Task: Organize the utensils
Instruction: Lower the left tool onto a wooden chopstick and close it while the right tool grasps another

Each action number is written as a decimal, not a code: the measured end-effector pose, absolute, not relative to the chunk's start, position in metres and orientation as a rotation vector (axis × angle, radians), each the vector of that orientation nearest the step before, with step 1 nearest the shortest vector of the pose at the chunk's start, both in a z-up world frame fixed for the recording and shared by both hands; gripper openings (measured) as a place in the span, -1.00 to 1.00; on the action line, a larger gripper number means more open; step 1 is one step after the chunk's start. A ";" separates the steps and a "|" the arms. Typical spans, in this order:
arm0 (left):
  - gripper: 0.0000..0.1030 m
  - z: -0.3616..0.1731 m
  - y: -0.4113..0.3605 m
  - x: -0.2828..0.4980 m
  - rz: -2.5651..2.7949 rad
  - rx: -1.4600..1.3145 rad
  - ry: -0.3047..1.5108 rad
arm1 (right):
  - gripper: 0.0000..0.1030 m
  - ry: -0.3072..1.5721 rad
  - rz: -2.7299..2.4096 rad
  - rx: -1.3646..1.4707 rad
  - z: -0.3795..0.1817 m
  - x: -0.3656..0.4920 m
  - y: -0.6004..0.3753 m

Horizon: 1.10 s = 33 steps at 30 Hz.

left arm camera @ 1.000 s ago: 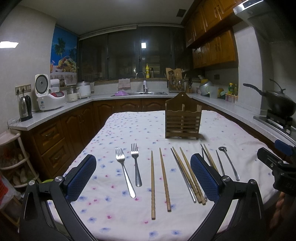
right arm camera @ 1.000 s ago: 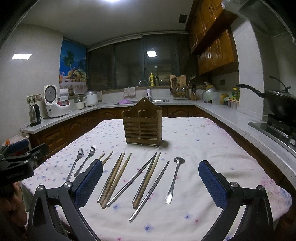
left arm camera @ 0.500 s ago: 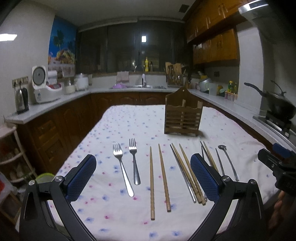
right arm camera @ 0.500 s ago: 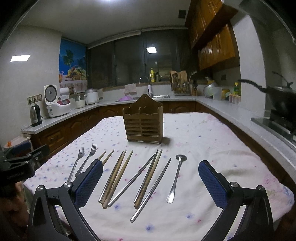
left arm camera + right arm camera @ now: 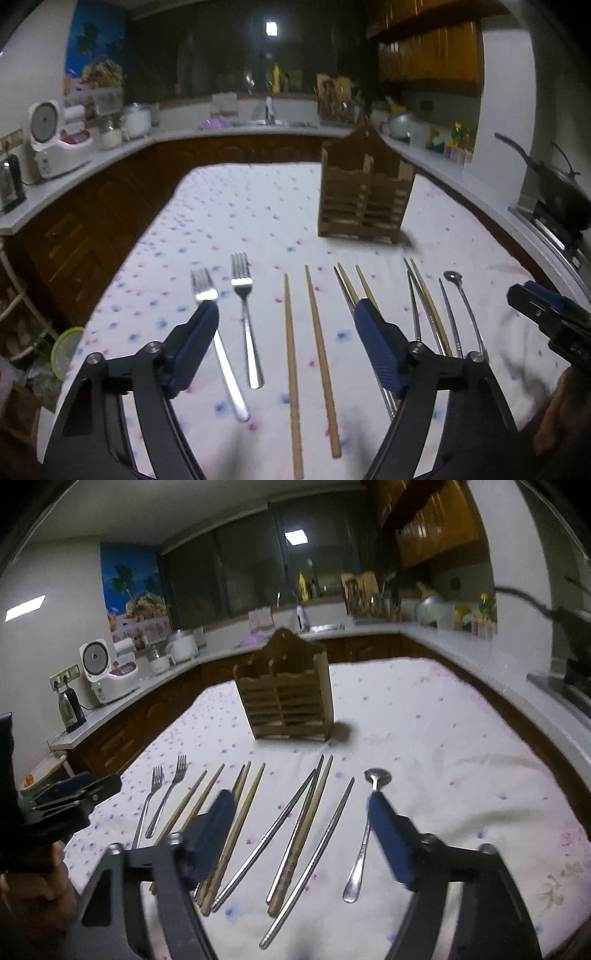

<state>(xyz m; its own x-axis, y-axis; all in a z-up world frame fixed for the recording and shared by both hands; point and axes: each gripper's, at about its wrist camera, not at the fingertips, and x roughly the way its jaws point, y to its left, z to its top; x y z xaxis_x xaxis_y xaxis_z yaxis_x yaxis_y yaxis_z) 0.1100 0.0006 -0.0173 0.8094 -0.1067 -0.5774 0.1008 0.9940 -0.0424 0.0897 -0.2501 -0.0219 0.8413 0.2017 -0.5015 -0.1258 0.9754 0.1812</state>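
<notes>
A wooden utensil holder (image 5: 365, 199) stands upright mid-table; it also shows in the right wrist view (image 5: 286, 698). In front lie two forks (image 5: 245, 317), a pair of wooden chopsticks (image 5: 306, 354), several more wooden and metal chopsticks (image 5: 295, 830) and a spoon (image 5: 365, 830). My left gripper (image 5: 286, 325) is open and empty above the forks and wooden chopsticks. My right gripper (image 5: 301, 812) is open and empty above the metal chopsticks, its right finger over the spoon handle.
The table has a white flowered cloth (image 5: 240, 221). Counters run around the room with a rice cooker (image 5: 55, 140), a kettle (image 5: 72, 709) and a sink (image 5: 273, 122). A wok (image 5: 561, 192) sits on the stove at right.
Both grippers have tilted down and moved closer to the table over the utensils. Both jaws stand narrower than before. No utensil has moved.
</notes>
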 end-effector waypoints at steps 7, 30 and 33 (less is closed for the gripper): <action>0.01 -0.034 -0.011 0.161 -0.186 -0.034 0.762 | -0.44 0.681 0.176 0.159 -0.037 0.144 -0.251; -0.58 -0.086 -0.034 0.273 -0.262 0.024 1.031 | -0.59 0.938 0.153 0.161 -0.086 0.261 -0.254; -0.59 -0.088 -0.037 0.275 -0.272 0.046 1.029 | -0.64 0.939 0.150 0.151 -0.086 0.266 -0.254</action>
<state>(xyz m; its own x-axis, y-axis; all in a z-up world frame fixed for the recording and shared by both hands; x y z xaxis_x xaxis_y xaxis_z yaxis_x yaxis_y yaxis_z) 0.2751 -0.0375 -0.0884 0.4855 -0.2019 -0.8506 0.2453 0.9653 -0.0892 0.2664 -0.2544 -0.0862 0.5819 0.1935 -0.7899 -0.0622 0.9790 0.1941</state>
